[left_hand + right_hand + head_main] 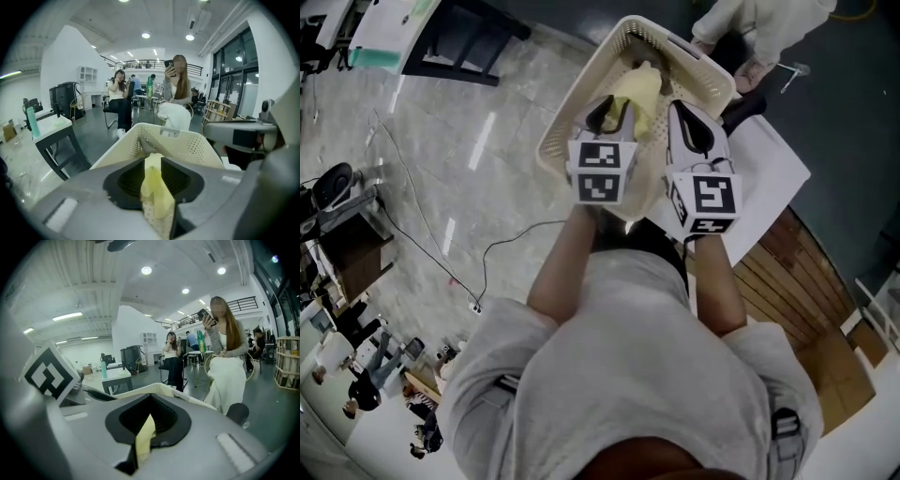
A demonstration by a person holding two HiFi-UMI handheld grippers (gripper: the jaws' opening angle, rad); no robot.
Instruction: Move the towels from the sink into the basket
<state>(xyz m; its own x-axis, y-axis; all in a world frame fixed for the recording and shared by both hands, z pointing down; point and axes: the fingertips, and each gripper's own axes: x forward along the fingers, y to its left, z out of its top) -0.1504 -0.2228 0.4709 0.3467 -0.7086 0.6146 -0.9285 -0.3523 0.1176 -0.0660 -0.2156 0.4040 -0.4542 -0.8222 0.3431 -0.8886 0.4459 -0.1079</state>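
Observation:
A yellow towel (642,92) hangs over the cream perforated basket (558,131), which stands just ahead of me. My left gripper (614,112) is above the basket's near left part. In the left gripper view its jaws stand apart, and the yellow towel (154,187) lies loosely in the gap of the left gripper (153,164), with the basket's wall (187,145) behind. My right gripper (686,114) is beside it on the right. The right gripper (149,420) is shut on a strip of the yellow towel (144,439). No sink is in view.
The basket rests by a white sheet (769,169) next to wooden slats (806,281). A cable (422,244) runs over the pale floor at the left. A seated person in white (225,357) is close behind the basket, and another sits further back (123,101). A dark table (51,136) stands at the left.

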